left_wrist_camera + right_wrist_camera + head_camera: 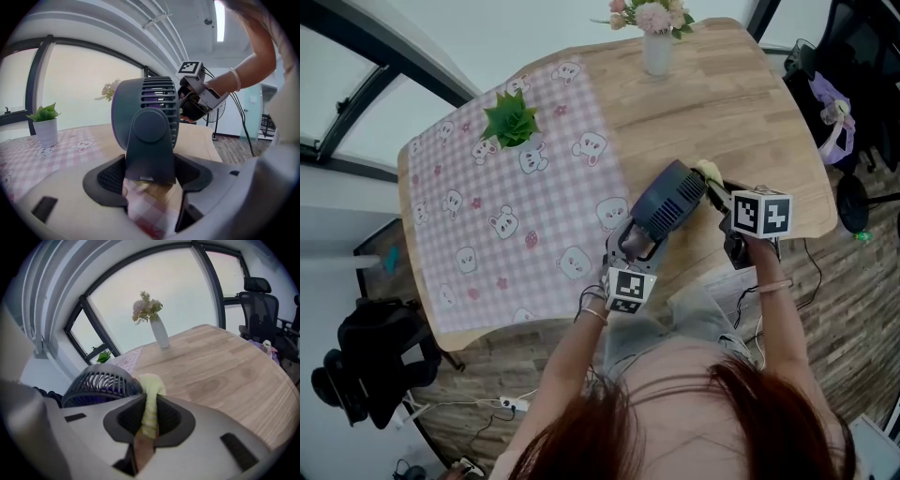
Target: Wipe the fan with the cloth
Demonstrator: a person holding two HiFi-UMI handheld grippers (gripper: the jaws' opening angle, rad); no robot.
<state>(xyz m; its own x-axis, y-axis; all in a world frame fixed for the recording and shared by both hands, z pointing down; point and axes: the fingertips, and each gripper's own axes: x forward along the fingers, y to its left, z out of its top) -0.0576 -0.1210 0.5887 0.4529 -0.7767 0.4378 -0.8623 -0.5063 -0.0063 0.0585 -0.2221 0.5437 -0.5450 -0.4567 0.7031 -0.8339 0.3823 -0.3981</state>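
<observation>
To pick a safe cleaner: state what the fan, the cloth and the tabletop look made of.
Fan: probably moulded plastic, matte dark blue-grey, with a thin slatted grille.
Cloth: soft pale-yellow fabric, limp and creased.
Tabletop: wood or wood-look laminate, light-coloured with visible grain. The pictures do not settle which.

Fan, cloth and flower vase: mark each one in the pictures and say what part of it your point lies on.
fan (151, 124), left gripper view, the round hub on its back.
cloth (149, 401), right gripper view, the middle of its yellow fold.
flower vase (657, 53), head view, its white body.
</observation>
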